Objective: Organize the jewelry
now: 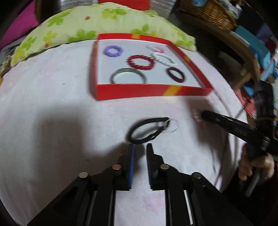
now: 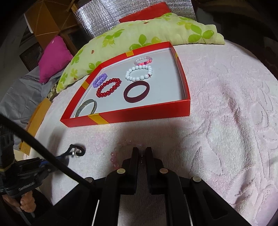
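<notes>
A black band lies on the pale towel just past my left gripper. That gripper is open, with a narrow gap and nothing between its pads. In the right wrist view the black band lies at the left gripper's tips. My right gripper is shut on a pale pink bead bracelet that rests on the towel. A red box beyond holds a red bead bracelet, a white one, a maroon band and several others.
A green leaf-print pillow lies behind the red box, with a magenta cushion further left. A wicker basket and clutter stand at the far right. A black cable crosses the lower left. The towel spreads to the right.
</notes>
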`<state>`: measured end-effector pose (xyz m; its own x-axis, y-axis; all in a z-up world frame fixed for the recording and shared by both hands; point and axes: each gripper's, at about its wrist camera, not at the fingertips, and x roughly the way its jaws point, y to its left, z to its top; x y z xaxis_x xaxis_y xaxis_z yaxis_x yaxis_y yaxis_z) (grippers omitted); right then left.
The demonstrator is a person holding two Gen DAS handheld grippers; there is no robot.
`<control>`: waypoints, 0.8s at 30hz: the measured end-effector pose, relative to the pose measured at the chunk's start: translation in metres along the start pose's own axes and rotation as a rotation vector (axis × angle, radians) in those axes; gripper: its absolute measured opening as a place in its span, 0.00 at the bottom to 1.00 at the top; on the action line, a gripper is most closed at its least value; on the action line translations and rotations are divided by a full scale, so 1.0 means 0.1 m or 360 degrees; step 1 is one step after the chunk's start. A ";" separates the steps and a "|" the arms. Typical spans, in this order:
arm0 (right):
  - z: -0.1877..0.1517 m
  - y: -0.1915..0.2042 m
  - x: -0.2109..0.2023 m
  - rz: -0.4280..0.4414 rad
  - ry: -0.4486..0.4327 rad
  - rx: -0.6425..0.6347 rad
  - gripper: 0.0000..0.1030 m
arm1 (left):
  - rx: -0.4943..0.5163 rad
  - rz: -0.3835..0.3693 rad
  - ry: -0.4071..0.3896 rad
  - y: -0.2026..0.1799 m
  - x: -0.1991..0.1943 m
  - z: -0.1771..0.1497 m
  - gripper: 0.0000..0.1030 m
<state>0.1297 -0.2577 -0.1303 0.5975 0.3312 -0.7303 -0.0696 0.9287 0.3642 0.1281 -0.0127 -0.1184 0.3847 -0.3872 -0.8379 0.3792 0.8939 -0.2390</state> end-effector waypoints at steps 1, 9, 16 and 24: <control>0.00 0.00 0.00 0.0001 0.0000 0.0001 0.11 | 0.0014 0.0010 -0.0015 -0.01 -0.02 0.00 0.33; -0.01 -0.03 0.00 0.0029 -0.0001 0.0023 0.11 | 0.0202 0.0188 -0.0150 -0.15 -0.02 0.07 0.59; -0.02 -0.05 0.00 0.0055 -0.0008 0.0032 0.11 | 0.0308 0.0280 -0.0113 -0.26 0.15 0.07 0.60; -0.03 -0.04 0.00 0.0048 -0.0015 0.0017 0.11 | 0.0316 0.0303 -0.0088 -0.24 0.24 0.02 0.64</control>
<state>0.1273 -0.2611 -0.1334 0.6026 0.3575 -0.7135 -0.0791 0.9164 0.3924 0.1294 -0.0438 -0.1315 0.5079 -0.2334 -0.8292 0.4512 0.8920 0.0253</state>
